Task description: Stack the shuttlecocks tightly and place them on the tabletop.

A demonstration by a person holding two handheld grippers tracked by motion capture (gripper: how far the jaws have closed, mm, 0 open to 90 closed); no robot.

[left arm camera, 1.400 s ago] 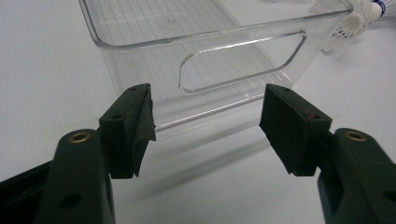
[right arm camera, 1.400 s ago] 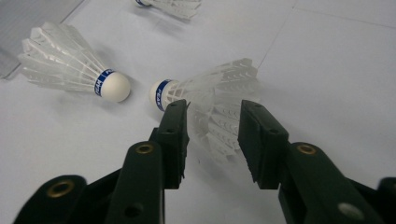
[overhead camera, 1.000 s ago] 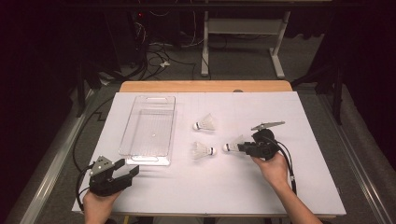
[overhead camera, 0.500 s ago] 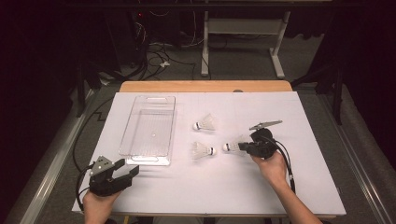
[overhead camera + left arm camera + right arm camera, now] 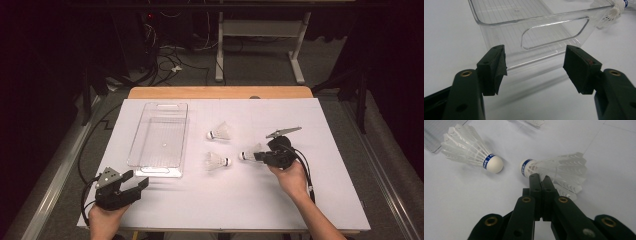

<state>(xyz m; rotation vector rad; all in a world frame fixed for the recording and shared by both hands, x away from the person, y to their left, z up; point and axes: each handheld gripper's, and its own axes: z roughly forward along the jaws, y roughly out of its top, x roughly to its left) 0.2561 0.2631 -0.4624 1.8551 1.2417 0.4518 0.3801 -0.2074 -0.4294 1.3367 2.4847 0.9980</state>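
Three white feather shuttlecocks lie on the white table sheet. One shuttlecock (image 5: 220, 132) is at the middle, and a second (image 5: 216, 161) (image 5: 469, 148) lies nearer the front. The third shuttlecock (image 5: 248, 154) (image 5: 564, 167) lies at the tips of my right gripper (image 5: 257, 156) (image 5: 539, 178), whose jaws are pressed together on the edge of its feather skirt, close behind the cork. My left gripper (image 5: 137, 181) (image 5: 535, 63) stands open at the front left, with nothing between its jaws. It faces the near end of the clear plastic tray (image 5: 150, 170) (image 5: 554, 35).
The tray holds nothing and lies lengthwise at the left of the sheet. A shuttlecock (image 5: 614, 11) shows past its right corner in the left gripper view. A wooden table edge (image 5: 220, 92) runs along the back, and the floor beyond holds cables and a desk frame (image 5: 260, 30).
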